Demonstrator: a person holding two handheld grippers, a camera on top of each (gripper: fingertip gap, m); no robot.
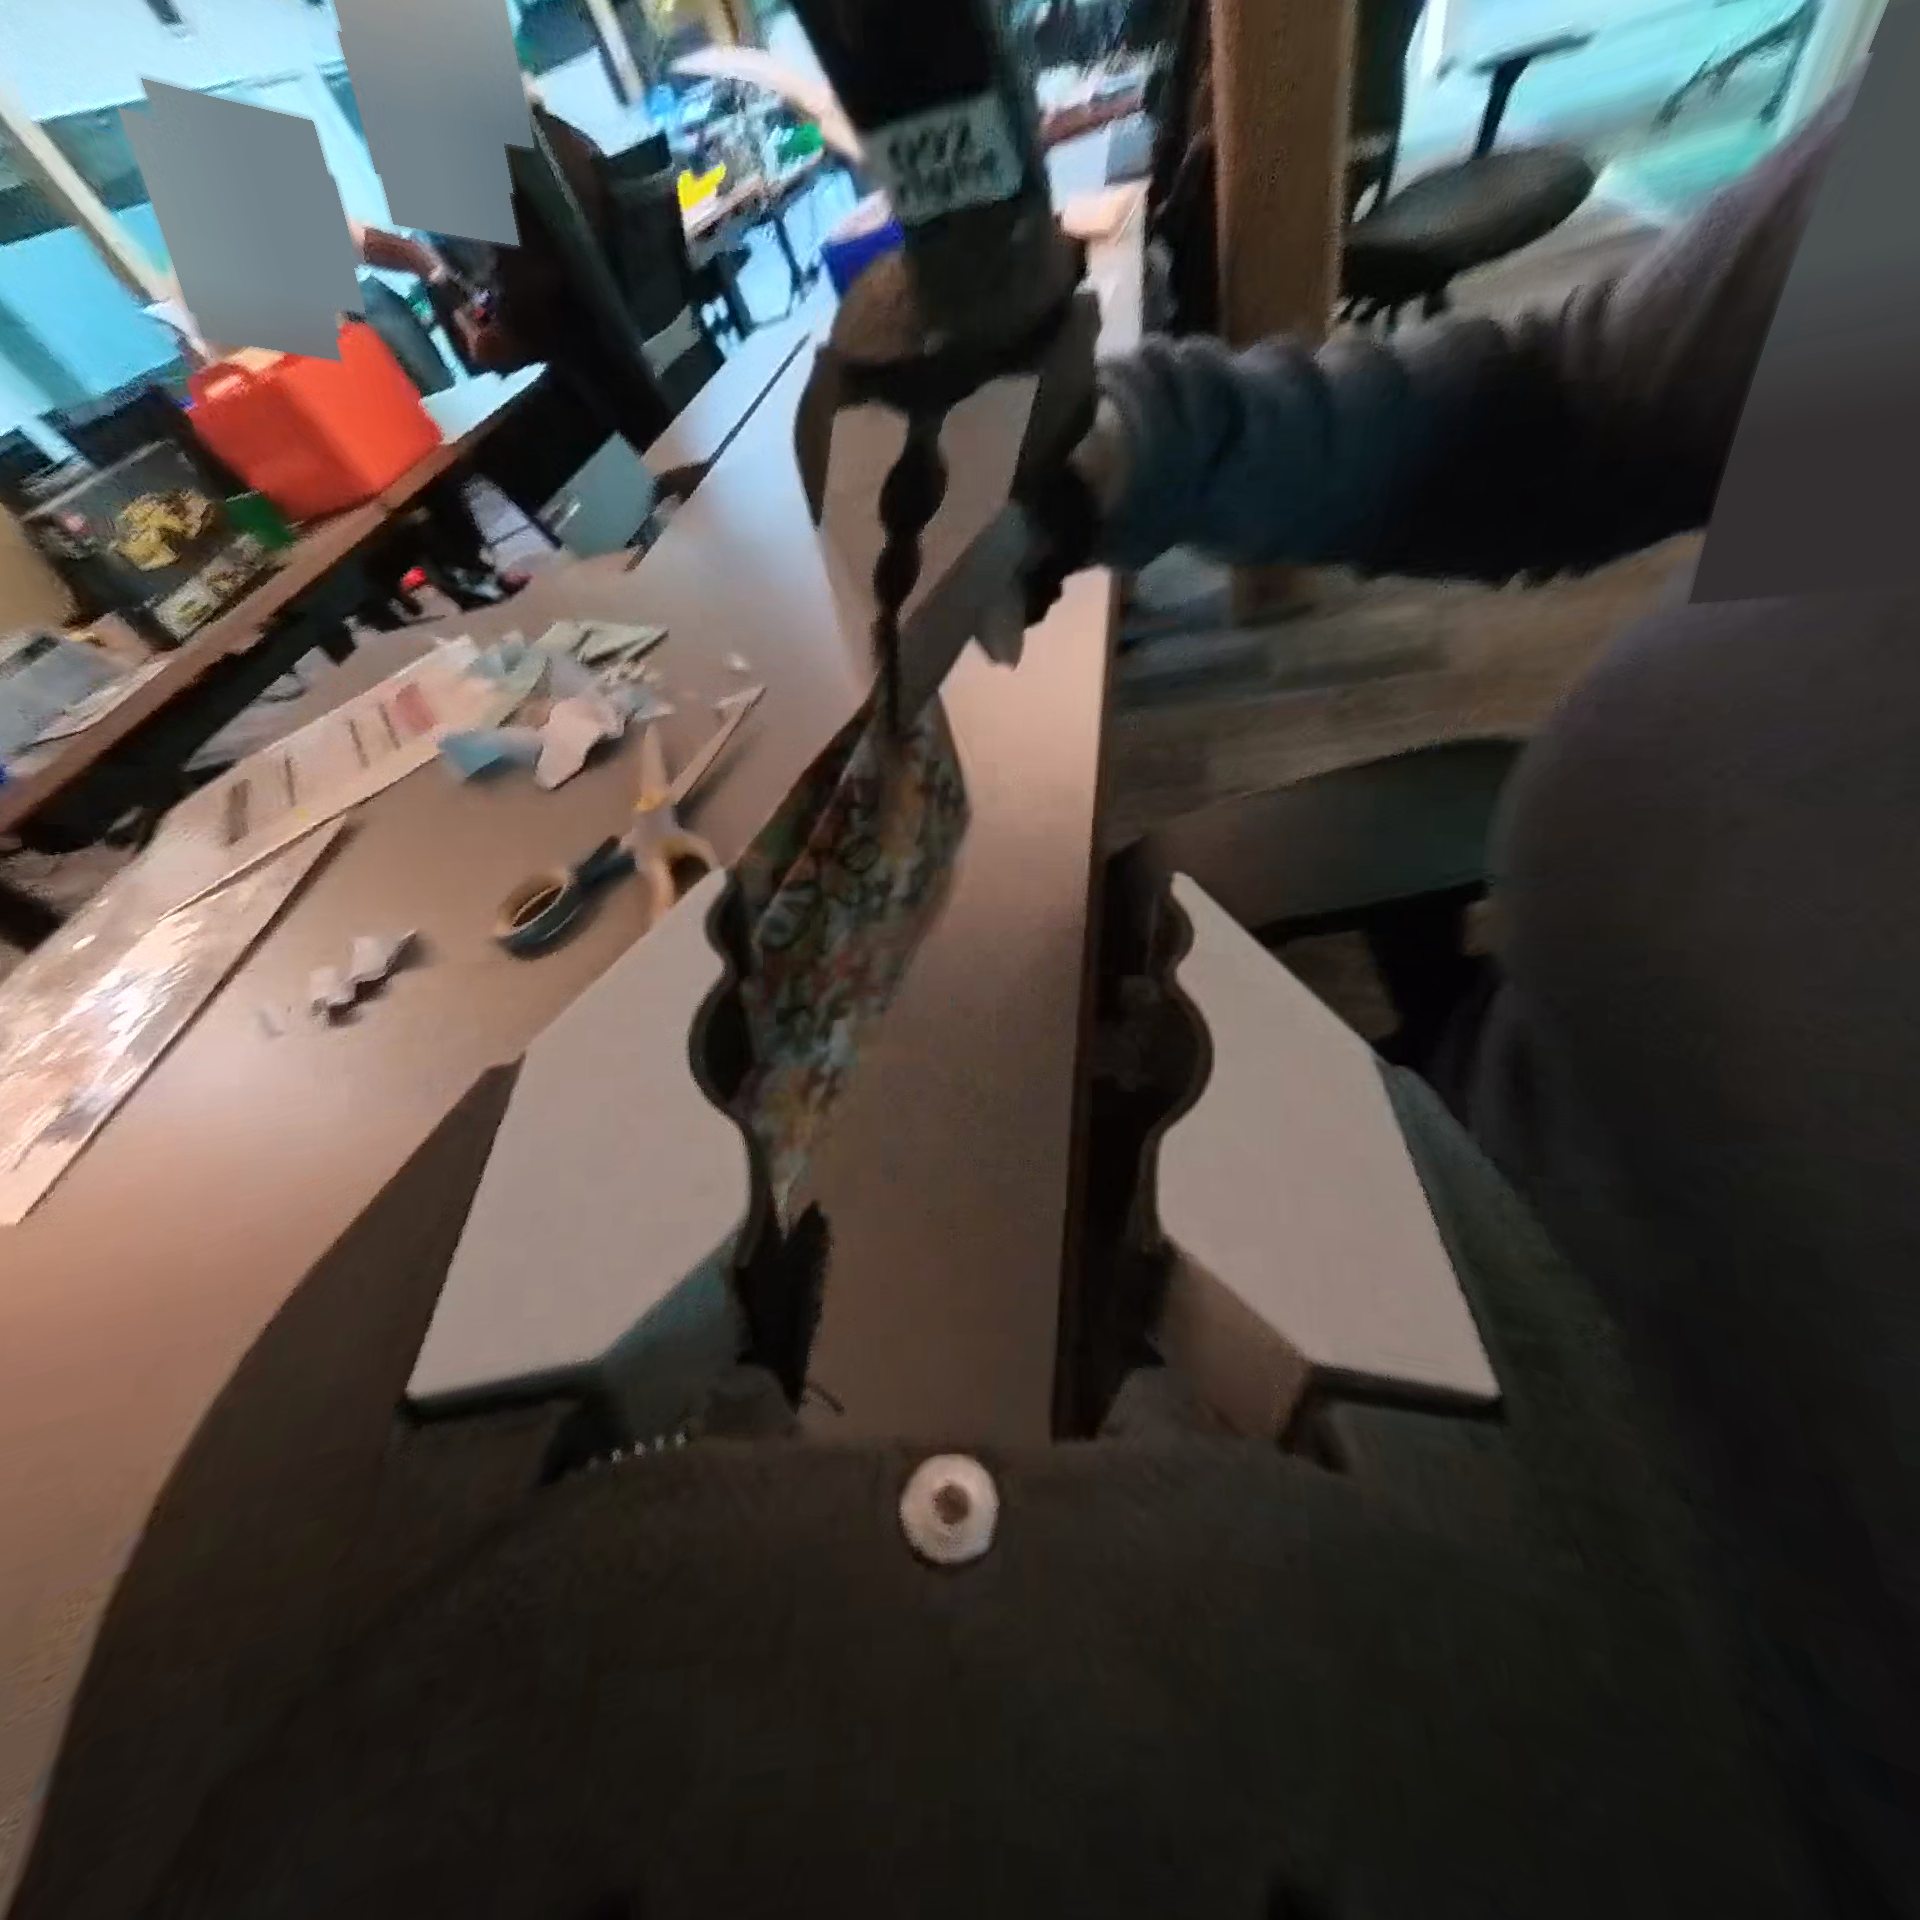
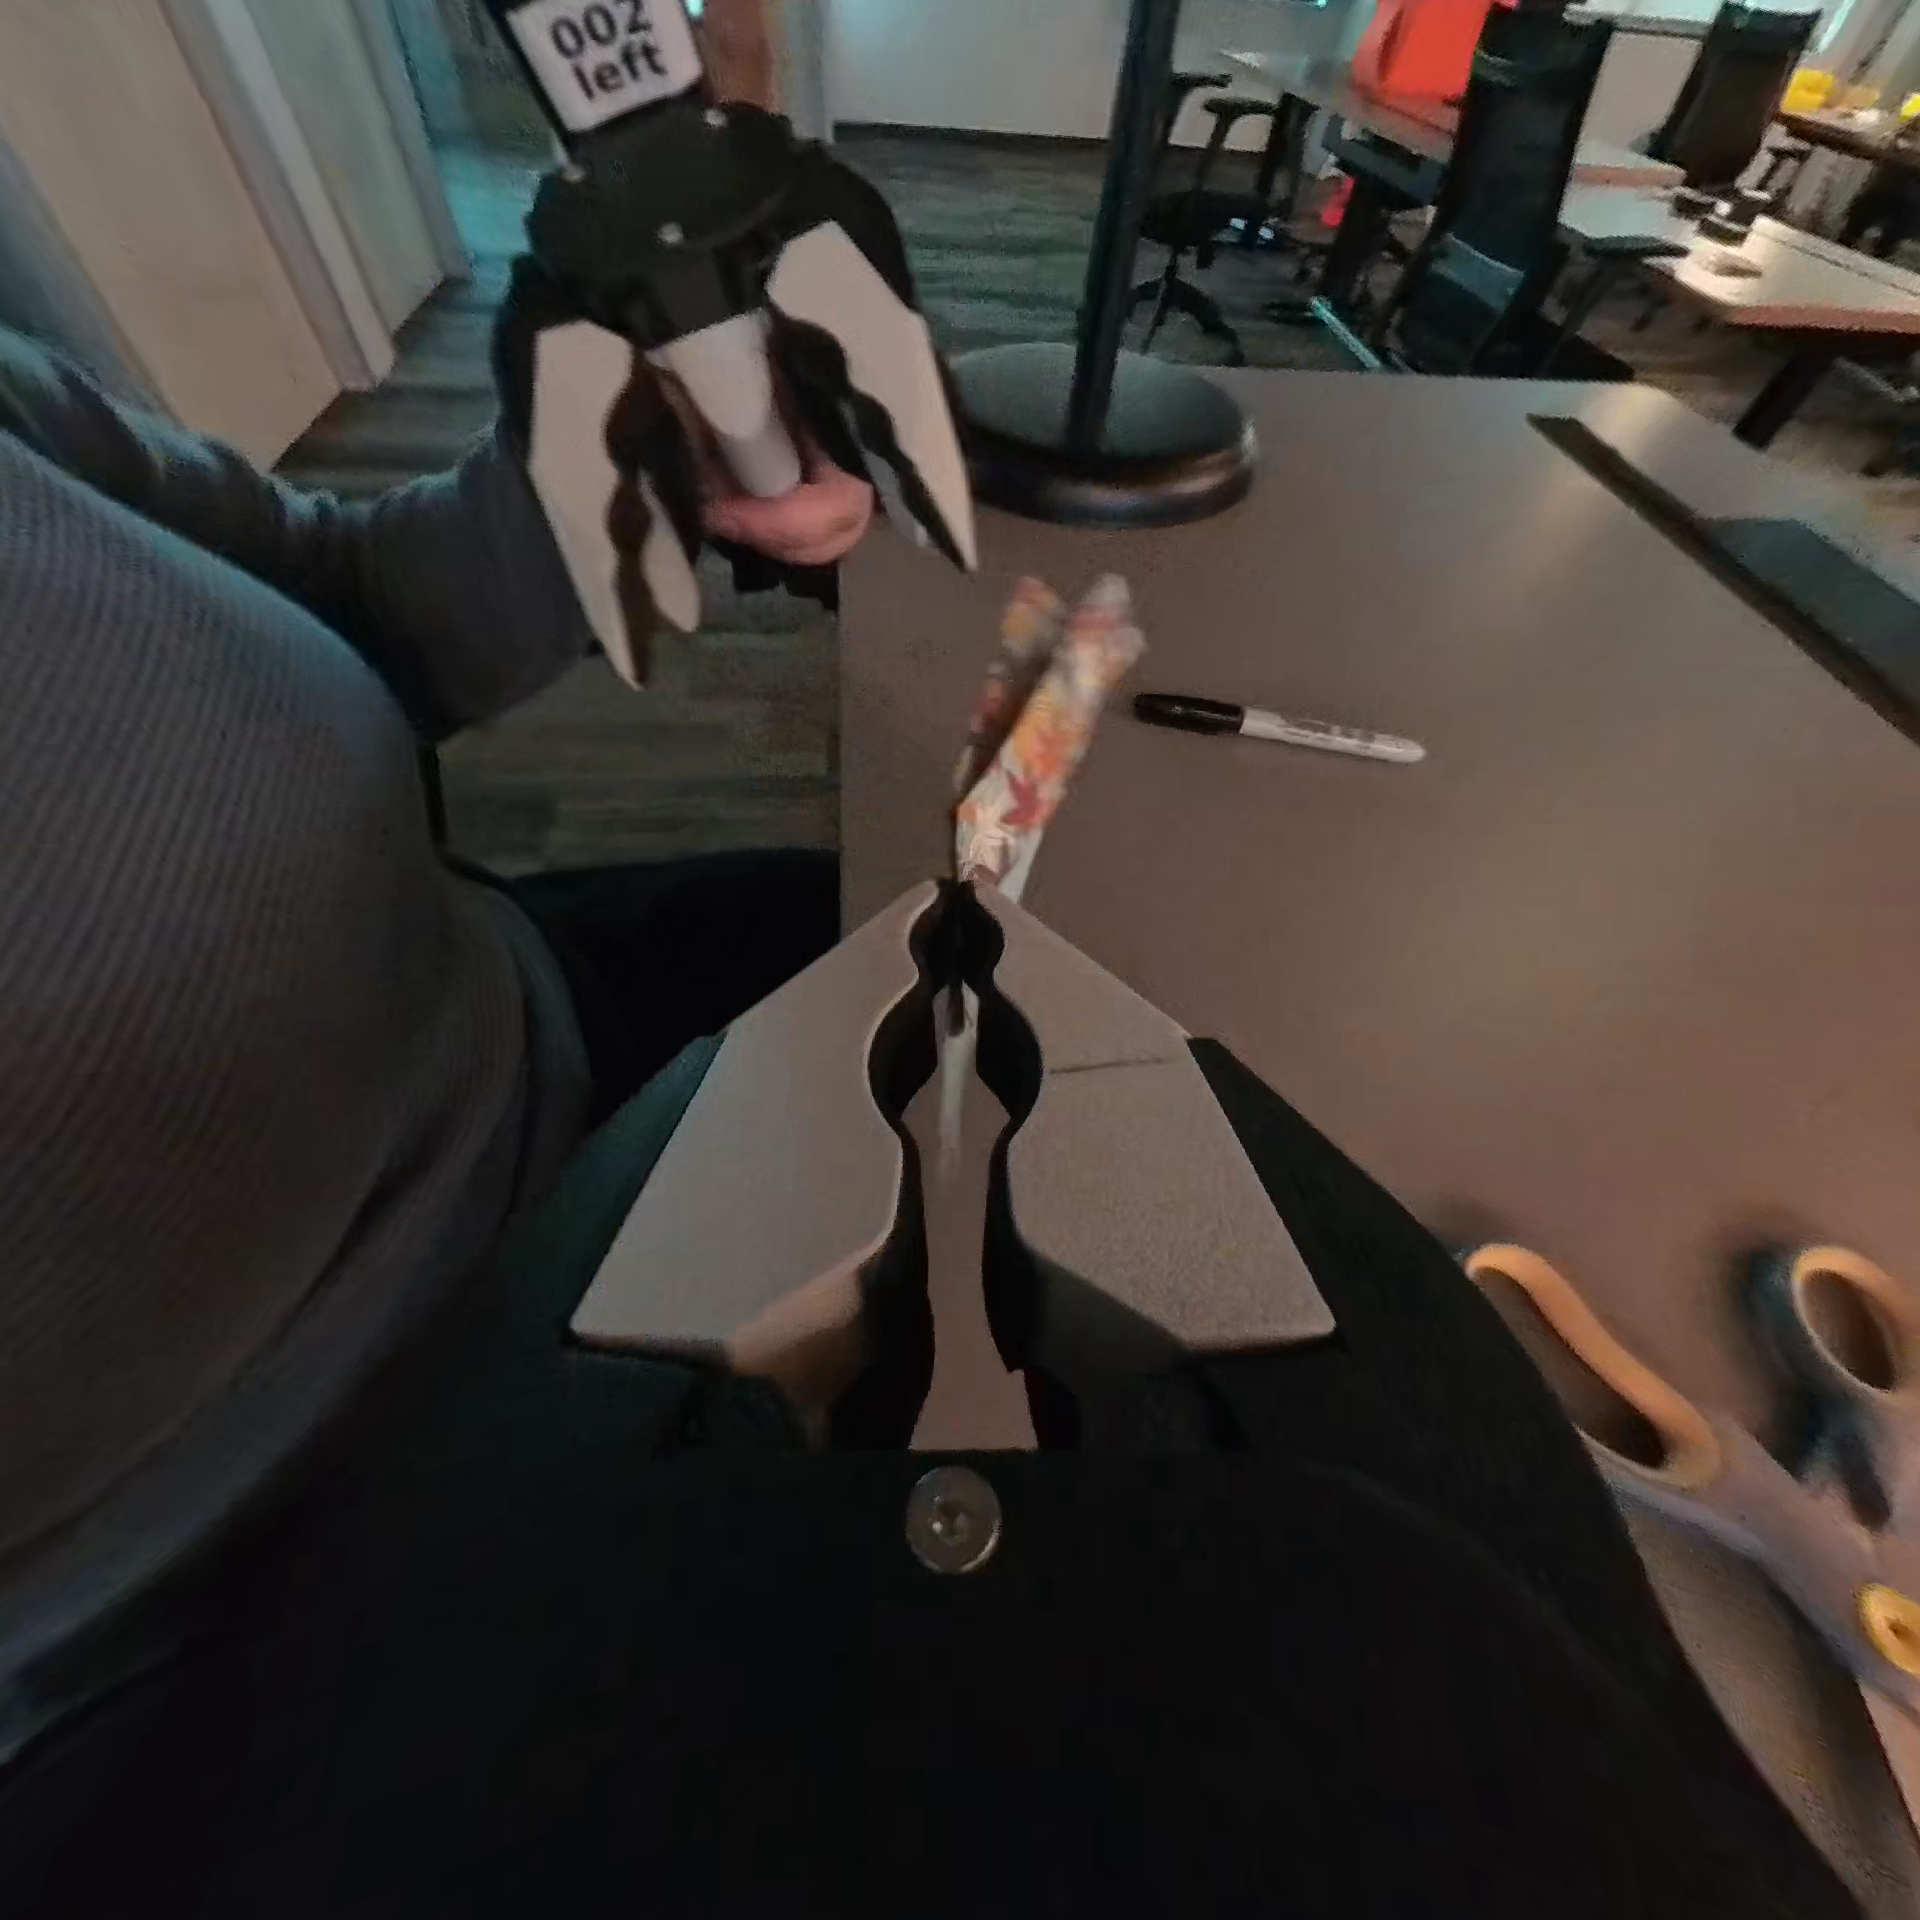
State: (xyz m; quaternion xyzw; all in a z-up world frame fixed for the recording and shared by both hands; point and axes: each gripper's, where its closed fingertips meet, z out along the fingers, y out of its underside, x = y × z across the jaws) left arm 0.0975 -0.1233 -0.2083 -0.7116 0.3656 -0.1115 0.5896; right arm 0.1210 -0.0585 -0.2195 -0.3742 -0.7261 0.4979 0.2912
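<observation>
Left gripper (image 2: 800,613) wide, bare, hanging off the table's (image 2: 1455,935) left edge. Right gripper (image 2: 958,896) pinches folded patterned paper (image 2: 1049,727) by one end — strip raised over that edge. Marker (image 2: 1278,727) lies further right, scissors (image 2: 1704,1455) at the near right.

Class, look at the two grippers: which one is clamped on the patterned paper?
The right gripper: its fingertips pinch the patterned paper, while the left gripper hangs open above the table edge.
</observation>
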